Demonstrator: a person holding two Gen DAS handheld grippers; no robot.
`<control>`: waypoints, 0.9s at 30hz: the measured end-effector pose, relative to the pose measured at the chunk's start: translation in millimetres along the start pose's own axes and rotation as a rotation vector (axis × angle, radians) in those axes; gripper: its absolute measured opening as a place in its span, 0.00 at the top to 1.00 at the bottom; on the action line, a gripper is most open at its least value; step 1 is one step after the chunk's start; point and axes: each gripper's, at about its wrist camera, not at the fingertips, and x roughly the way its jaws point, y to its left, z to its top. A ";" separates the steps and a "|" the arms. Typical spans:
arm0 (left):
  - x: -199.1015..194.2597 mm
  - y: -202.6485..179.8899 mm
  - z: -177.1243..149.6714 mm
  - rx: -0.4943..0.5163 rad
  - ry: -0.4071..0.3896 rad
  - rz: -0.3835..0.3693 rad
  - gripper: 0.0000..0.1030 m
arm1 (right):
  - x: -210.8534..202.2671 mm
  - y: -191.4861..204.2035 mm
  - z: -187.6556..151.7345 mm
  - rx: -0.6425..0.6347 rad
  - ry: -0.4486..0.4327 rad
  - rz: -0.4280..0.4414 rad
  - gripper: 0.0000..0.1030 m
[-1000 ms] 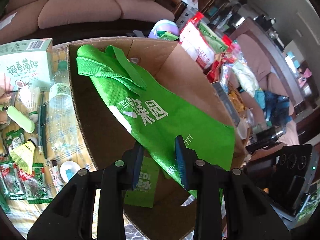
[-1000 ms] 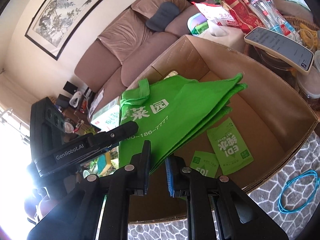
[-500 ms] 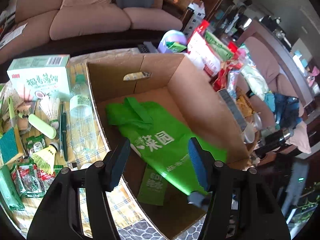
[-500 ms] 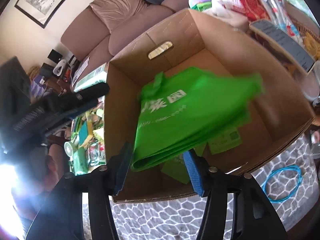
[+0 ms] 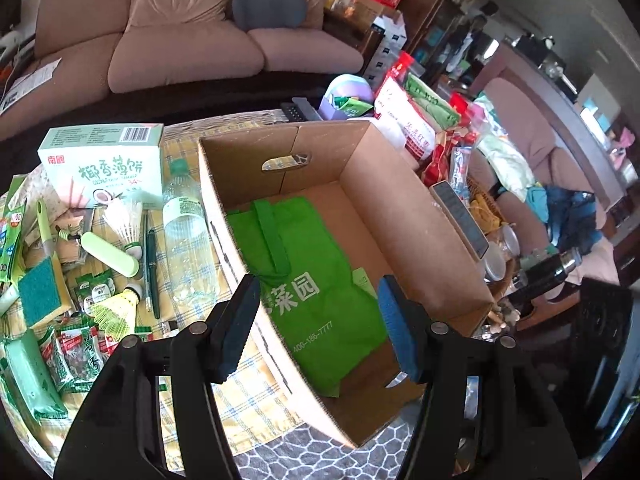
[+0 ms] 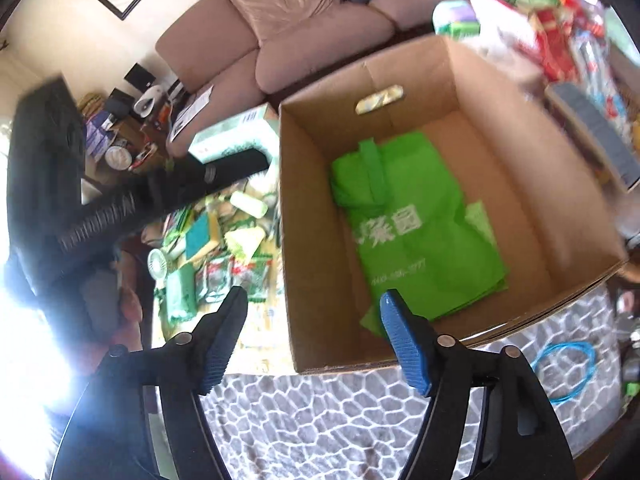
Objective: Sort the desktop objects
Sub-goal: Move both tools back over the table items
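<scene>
Released since a second ago, green bag [image 5: 316, 280] now lies flat on floor of cardboard box [image 5: 404, 216], over what looks like a green sachet. Left gripper [image 5: 316, 328] spread, empty. Right gripper [image 6: 312, 336] opening, nothing between jaws. Clutter left of box.

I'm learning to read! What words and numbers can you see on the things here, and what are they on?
"菜园": green bag in the box.
"400-186-7777": same bag, lower down.
"椰香薄饼": biscuit carton.
"南国": red mark on that carton.
Carton's barcode digits: too small to read.
White packet with red writing: too small to read.
Snack sachets: too small to read.
In the right wrist view, the bag's print is blurred.
</scene>
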 end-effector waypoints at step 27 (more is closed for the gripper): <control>-113.7 74.1 -93.3 0.075 -0.070 0.166 0.00 | 14.3 79.3 -29.3 -0.149 -0.094 -0.183 0.00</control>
